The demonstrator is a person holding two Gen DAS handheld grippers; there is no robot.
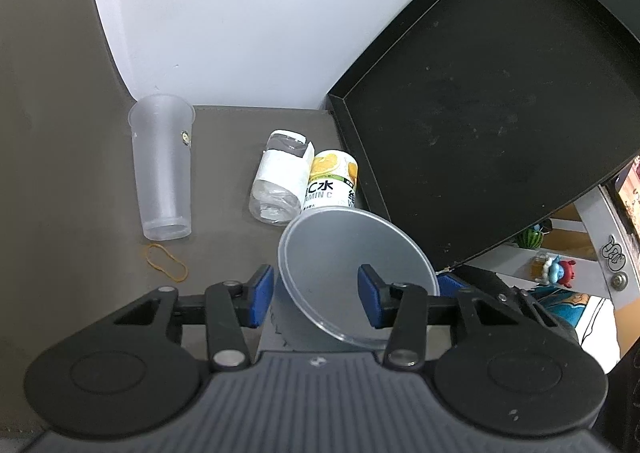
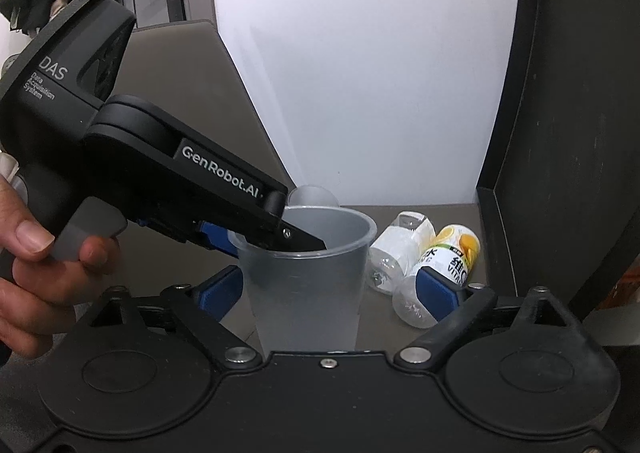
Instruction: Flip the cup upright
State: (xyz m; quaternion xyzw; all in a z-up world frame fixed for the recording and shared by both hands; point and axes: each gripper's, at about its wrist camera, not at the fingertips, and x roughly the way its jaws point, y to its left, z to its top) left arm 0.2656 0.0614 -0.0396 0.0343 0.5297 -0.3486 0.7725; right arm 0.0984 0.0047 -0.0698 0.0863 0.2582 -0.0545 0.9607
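Cup (image 2: 306, 277) upright on table (image 1: 80, 181), near edge, between right gripper (image 2: 328, 293) pads, which sit wide apart, not touching it. Left gripper (image 1: 316, 297) straddles rim: one finger inside, one outside, gap to wall, not clamped. Second cup (image 1: 162, 169) far left, rubber band (image 1: 166, 261) beside it. Two bottles (image 1: 304, 177) lying behind, tray (image 1: 488, 113) right
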